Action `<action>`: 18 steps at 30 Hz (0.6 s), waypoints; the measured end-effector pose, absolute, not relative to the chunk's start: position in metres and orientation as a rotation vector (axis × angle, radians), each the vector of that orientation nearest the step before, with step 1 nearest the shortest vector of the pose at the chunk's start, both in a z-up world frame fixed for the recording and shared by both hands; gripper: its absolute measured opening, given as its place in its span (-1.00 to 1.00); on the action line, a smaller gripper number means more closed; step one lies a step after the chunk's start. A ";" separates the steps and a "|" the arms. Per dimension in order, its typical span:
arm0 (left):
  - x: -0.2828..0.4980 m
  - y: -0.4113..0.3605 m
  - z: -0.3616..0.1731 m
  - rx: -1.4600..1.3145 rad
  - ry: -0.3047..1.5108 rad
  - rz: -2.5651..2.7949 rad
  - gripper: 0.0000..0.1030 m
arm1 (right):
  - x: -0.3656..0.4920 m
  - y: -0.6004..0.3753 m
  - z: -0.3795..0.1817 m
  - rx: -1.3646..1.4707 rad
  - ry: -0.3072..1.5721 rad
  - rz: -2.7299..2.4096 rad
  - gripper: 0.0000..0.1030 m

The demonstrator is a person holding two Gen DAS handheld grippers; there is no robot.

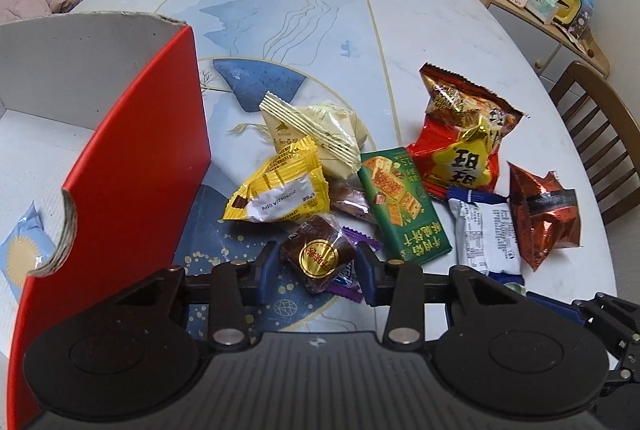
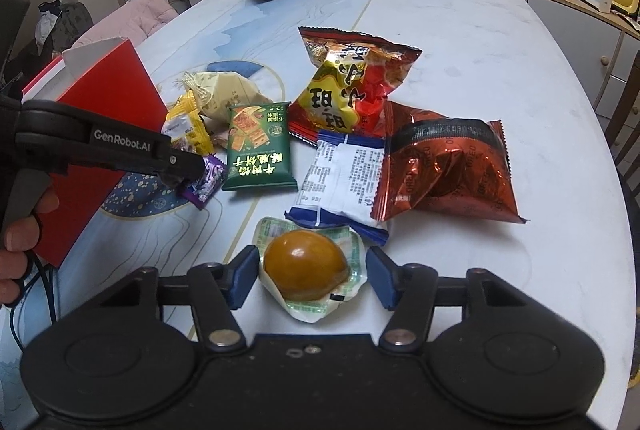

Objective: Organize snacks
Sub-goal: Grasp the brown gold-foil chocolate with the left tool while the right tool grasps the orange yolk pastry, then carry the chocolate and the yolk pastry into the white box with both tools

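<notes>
Both grippers straddle small wrapped snacks near the table's (image 2: 520, 78) front edge. My left gripper (image 1: 318, 262) has its pads about closed on the brown cake (image 1: 318, 256); whether they truly pinch it I cannot tell. It looks light, soft and crushable under slippery film, so I squeeze the sides gently. My right gripper (image 2: 312, 276) stands open around the braised egg (image 2: 306, 264), not touching; firm, slick, best gripped across its middle.

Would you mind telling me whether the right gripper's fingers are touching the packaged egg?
Apart. The right wrist view shows both fingers flanking the packaged egg, with bare table visible between each pad and the wrapper.
</notes>
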State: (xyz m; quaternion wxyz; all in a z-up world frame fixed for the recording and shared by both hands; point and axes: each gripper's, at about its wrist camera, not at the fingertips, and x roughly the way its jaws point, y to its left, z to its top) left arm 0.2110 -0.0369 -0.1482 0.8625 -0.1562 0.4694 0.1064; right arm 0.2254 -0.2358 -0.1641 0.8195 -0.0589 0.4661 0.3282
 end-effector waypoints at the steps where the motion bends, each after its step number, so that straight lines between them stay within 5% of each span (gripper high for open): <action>1: 0.209 -0.038 -0.146 -0.329 0.980 0.221 -0.23 | 0.224 -0.236 -0.164 -0.127 0.992 0.697 0.11; 18: 0.161 -0.053 -0.100 -0.323 0.926 0.206 -0.23 | 0.188 -0.255 -0.115 -0.083 0.925 0.690 0.09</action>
